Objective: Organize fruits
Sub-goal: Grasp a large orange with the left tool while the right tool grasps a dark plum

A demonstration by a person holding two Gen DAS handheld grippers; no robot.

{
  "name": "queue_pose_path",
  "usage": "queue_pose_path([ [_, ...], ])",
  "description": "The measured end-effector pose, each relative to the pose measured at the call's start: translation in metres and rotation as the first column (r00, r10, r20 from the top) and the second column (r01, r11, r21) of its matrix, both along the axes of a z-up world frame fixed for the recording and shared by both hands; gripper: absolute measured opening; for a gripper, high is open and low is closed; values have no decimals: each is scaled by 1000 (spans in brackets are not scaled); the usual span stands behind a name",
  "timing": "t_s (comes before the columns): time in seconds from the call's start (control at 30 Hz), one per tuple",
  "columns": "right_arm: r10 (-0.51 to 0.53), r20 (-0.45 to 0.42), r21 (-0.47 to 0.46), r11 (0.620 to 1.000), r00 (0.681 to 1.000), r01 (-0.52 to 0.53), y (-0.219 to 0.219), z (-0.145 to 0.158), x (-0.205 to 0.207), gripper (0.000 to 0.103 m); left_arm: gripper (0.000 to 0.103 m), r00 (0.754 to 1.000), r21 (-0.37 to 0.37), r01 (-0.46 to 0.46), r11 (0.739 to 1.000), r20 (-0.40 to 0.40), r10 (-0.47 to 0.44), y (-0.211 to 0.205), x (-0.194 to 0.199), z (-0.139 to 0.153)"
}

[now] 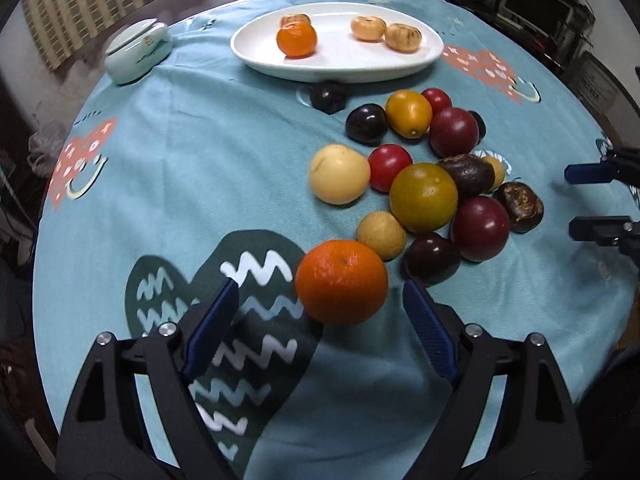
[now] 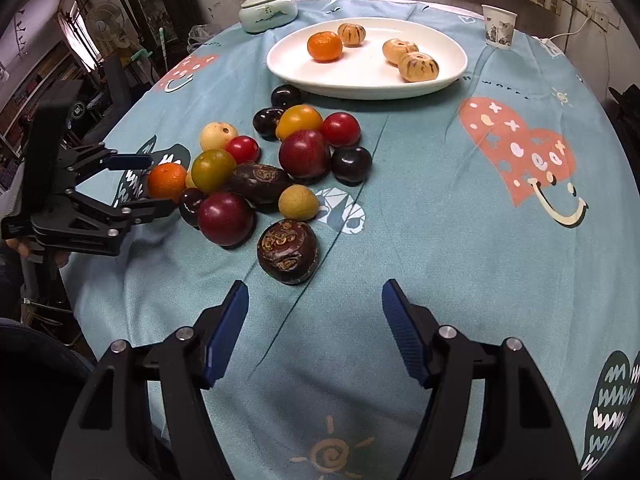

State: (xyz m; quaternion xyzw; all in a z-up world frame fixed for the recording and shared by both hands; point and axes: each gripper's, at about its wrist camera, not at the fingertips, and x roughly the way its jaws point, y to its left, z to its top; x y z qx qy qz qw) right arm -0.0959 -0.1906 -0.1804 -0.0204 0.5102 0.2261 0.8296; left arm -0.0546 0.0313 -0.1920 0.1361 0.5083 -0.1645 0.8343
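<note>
Two claws we hold wide apart: our left gripper (image 1: 316,300) straddles a round bright orange mandarin (image 1: 341,282) without pinching it; our right gripper (image 2: 314,300) gapes empty just short of a dark wrinkled brown fruit (image 2: 287,251).

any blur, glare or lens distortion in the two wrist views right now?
Left wrist: strong fisheye, table edge bows, dark vignette corners; fruit sharp, left gripper fingers slightly soft; mild sheen on the plate. Right wrist: same barrel distortion, window at upper left blown out, small highlights on the plums; right gripper throws a soft shadow on the cloth.
</note>
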Motion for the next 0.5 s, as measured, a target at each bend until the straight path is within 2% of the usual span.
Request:
queue_pose_path([
  [0.03,-2,0,-3,1000,1000,2,1,-1,0,70,82,1000,4,6,1000,-4,-6,0,3,-2],
  [0.07,1,0,-9,1000,1000,-1,3,-2,0,70,67,1000,-3,18,1000,-10,-18,-1,5,-4],
  [0.1,5,0,-14,1000,1000,-5,4,-3,0,70,44,999,-29,41,999,-32,-42,-3,7,-5],
  [0.27,39,12,-37,999,999,-39,18,-7,6,70,44,998,-62,45,997,-34,-47,-3,6,6],
  [0.37,59,11,-36,998,998,-58,26,-11,11,70,44,999,-105,-10,994,-38,6,7,3,16],
  [0.5,92,14,-84,992,996,-90,38,-19,19,70,44,996,-151,-73,986,-54,65,19,1,27],
])
